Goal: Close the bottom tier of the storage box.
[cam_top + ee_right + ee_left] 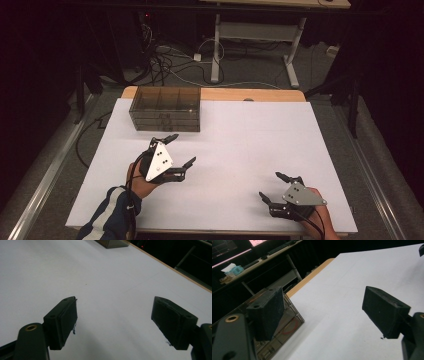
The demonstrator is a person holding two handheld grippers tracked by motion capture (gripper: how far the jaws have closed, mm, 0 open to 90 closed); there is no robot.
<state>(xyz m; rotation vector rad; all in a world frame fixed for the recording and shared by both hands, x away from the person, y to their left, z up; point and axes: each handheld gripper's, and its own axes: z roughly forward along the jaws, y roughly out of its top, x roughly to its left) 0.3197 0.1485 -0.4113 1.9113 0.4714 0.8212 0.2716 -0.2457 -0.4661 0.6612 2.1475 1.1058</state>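
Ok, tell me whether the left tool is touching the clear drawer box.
Apart. The high view shows white table between the left tool and the clear drawer box.

A dim lab or workshop was indicated: a white-covered table [250, 140] was set on grey carpet, tangled cables [170, 60] were strewn beyond the left gripper [180, 149], and a desk with monitors [249, 262] was seen farther off.
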